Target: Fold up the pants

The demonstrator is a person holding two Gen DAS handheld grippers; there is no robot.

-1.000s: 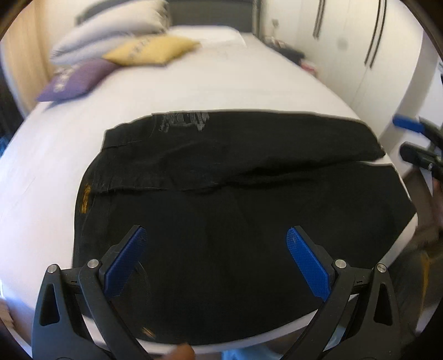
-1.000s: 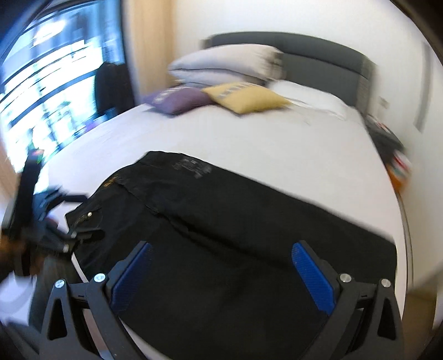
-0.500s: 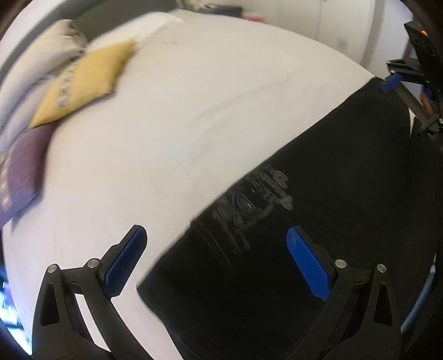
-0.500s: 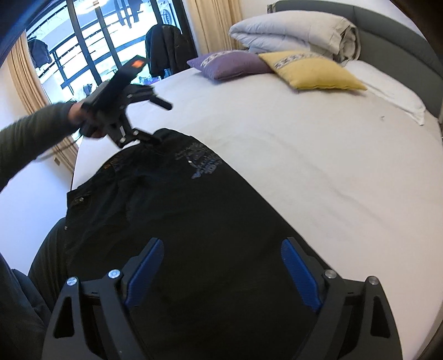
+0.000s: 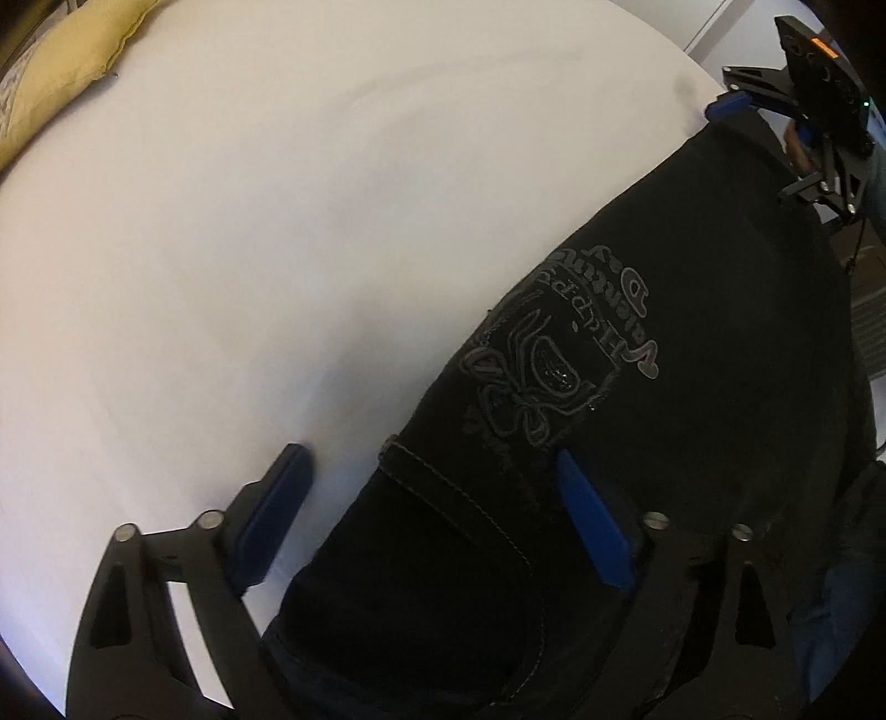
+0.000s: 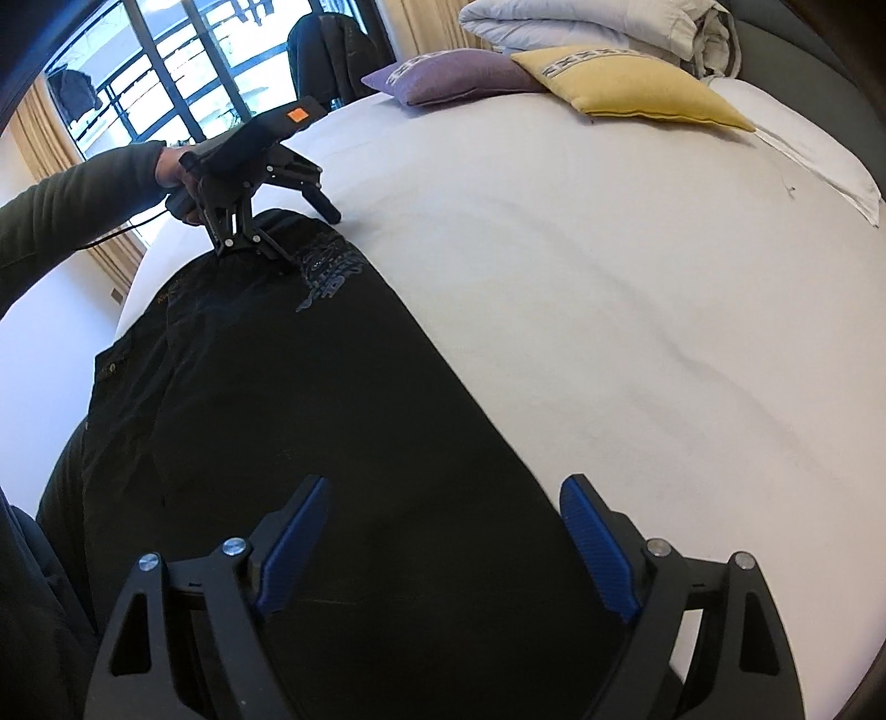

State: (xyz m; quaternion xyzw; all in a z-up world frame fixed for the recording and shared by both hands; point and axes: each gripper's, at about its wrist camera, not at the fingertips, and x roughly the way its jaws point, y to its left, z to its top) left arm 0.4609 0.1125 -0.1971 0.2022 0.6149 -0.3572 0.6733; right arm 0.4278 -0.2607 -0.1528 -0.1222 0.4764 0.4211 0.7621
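Observation:
Black pants (image 5: 692,343) with a grey printed emblem (image 5: 559,365) lie flat along the near edge of a white bed (image 5: 249,232). My left gripper (image 5: 437,515) is open, low over the waistband corner, one finger over the sheet and one over the fabric. It also shows in the right wrist view (image 6: 310,221) at the far waist end. My right gripper (image 6: 443,548) is open, straddling the far edge of the pants (image 6: 288,421) near the leg end; in the left wrist view it (image 5: 775,111) sits at the far end.
A yellow cushion (image 6: 626,83), a purple cushion (image 6: 454,75) and a folded grey duvet (image 6: 587,25) lie at the head of the bed. A window with curtains (image 6: 138,88) stands beyond the left side. The sheet (image 6: 637,304) stretches bare to the right of the pants.
Both grippers have moved down closer to the pants' far edge: the left one to the waistband corner by the emblem, the right one to the leg end. Both stay open.

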